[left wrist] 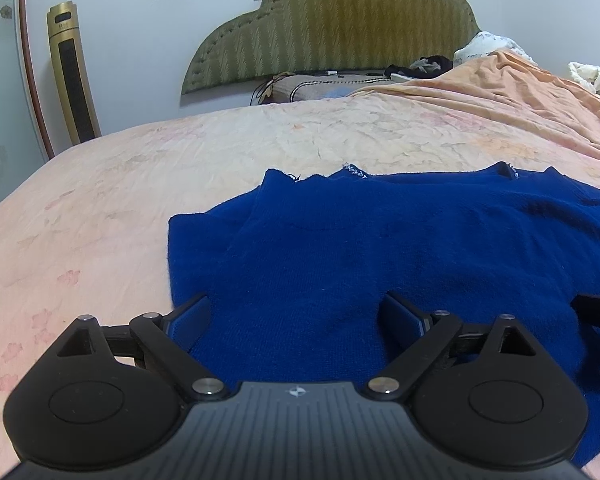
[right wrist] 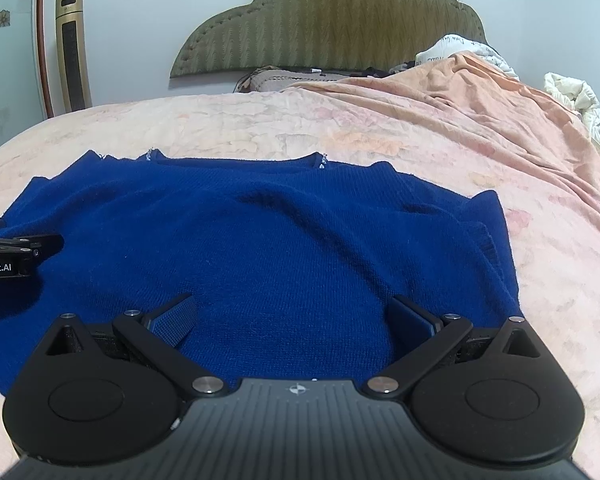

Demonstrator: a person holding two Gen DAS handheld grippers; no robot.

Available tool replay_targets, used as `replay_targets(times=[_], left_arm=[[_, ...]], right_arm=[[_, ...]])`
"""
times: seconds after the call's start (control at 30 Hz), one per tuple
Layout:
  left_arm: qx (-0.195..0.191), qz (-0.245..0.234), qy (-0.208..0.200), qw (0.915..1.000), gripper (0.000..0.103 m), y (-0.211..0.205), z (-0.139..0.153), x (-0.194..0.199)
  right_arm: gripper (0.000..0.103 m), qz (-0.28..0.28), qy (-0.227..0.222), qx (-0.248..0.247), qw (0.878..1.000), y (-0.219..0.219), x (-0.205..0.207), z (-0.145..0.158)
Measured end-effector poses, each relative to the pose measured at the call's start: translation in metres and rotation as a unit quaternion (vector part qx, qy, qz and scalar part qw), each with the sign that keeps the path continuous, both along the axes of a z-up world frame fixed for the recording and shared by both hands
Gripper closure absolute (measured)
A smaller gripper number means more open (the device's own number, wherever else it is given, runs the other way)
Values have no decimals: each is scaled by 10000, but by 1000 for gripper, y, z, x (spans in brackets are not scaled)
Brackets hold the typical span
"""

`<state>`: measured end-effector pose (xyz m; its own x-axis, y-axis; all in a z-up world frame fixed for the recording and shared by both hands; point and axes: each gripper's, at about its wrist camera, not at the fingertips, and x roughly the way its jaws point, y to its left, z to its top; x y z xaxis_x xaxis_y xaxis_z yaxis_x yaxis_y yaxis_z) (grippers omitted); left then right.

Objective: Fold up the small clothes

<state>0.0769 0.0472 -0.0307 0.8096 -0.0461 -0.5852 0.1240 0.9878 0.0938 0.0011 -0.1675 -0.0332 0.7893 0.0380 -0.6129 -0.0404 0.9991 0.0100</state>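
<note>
1. Left gripper (left wrist: 296, 316): jaws spread wide above the near hem area of the blue knit sweater (left wrist: 380, 248); nothing pinched.
2. Right gripper (right wrist: 296, 320): jaws likewise spread over the sweater's near right part, gripping nothing.
3. Sweater lies flat on the peach floral bedsheet (left wrist: 120, 200), neckline away.
4. Beyond: rumpled orange blanket (right wrist: 480, 112), olive padded headboard (left wrist: 340, 28), gold tower fan (left wrist: 72, 76) at the wall.

The sweater (right wrist: 260, 240) lies flat on the bed (right wrist: 260, 124), headboard (right wrist: 332, 20) behind, heaped quilt (right wrist: 480, 92) right.
</note>
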Motion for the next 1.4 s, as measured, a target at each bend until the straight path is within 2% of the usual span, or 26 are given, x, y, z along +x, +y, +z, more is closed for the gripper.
replay_targets(times=[0.27, 0.37, 0.5, 0.73, 1.03, 1.1, 1.2, 1.33, 1.4], left_arm=[[237, 227, -22, 9995, 9, 11, 25, -16], [332, 375, 34, 9987, 9, 20, 33, -16], [260, 453, 57, 9986, 9, 34, 40, -16], [204, 542, 137, 9982, 9, 50, 47, -11], [242, 485, 183, 9984, 9, 58, 51, -2], [128, 318, 189, 9992, 9, 63, 52, 1], [-331, 135, 321, 9988, 9, 85, 58, 12], [-1259, 6, 681, 9897, 9, 124, 60, 37], [-1544, -62, 851, 9843, 9, 134, 58, 47]], right_arm=[[0, -13, 76, -23, 10000, 1, -1, 3], [0, -240, 81, -63, 9997, 7, -8, 11], [1, -287, -90, 55, 9995, 18, -22, 23], [0, 219, -471, -359, 9980, 51, -42, 51], [0, 755, -550, -753, 9928, 83, -53, 60], [0, 876, -627, -885, 9902, 91, -58, 59], [1, 1008, -676, -1197, 9854, 106, -65, 58], [1, 1381, -694, -1542, 9759, 130, -77, 54], [1, 1559, -724, -1725, 9699, 143, -84, 50]])
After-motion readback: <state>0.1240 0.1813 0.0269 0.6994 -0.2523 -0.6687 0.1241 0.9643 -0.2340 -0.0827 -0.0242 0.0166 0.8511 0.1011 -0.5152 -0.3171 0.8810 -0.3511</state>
